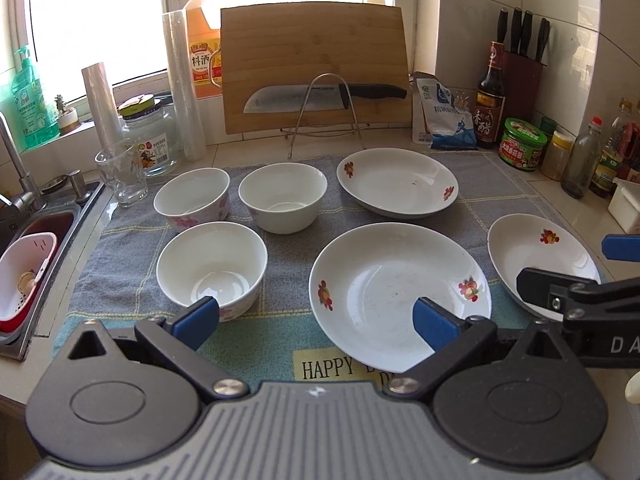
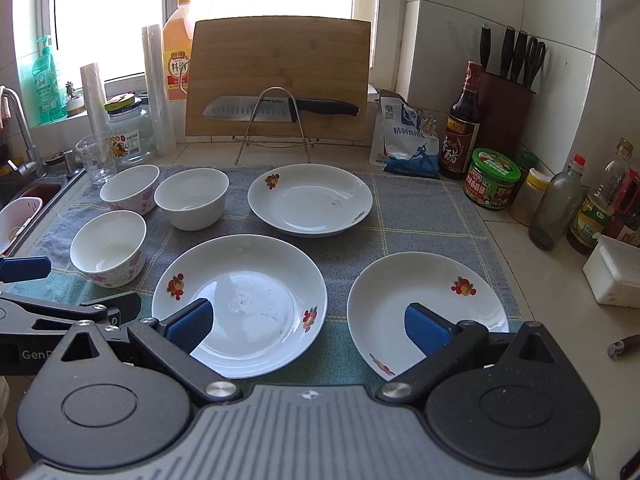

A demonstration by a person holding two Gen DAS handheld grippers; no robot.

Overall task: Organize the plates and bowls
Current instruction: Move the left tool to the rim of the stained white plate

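Observation:
Three white plates with flower prints lie on a grey-green cloth: a far plate, a near middle plate and a right plate. Three white bowls stand left of them: two at the back and one in front. My left gripper hangs open above the cloth's near edge, between the front bowl and the middle plate. My right gripper is open, between the middle and right plates, holding nothing.
A sink with a pink basket lies at the left. A drinking glass, a jar and wrap rolls stand behind the bowls. A cutting board with a knife on a wire rack leans at the back. Bottles, jars and a knife block line the right.

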